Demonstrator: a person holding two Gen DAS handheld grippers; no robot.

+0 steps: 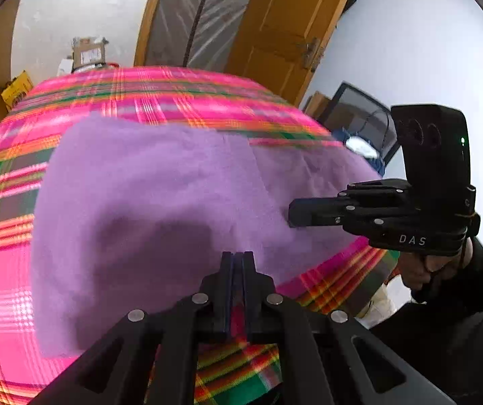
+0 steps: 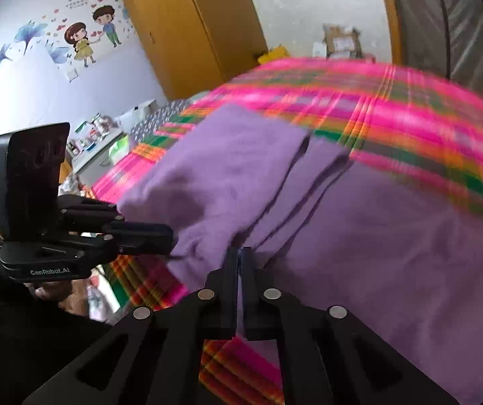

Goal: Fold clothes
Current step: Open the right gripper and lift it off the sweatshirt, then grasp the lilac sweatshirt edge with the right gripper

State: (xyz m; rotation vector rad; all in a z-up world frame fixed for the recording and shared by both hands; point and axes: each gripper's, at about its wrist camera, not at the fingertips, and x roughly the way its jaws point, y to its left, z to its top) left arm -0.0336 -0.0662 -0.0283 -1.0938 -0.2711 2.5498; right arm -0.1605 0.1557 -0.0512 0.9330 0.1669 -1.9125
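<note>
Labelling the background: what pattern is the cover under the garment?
Bright pink plaid bed cover with green and orange stripes, clearest in the left wrist view.

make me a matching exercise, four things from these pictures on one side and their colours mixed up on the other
Things:
1. garment
2. blanket
3. wardrobe
4. left tongs

Colours:
a. black
b. purple
c. pink plaid with green and orange stripes
d. orange-brown wood

Pairs: 1-b, 2-c, 3-d, 4-a
</note>
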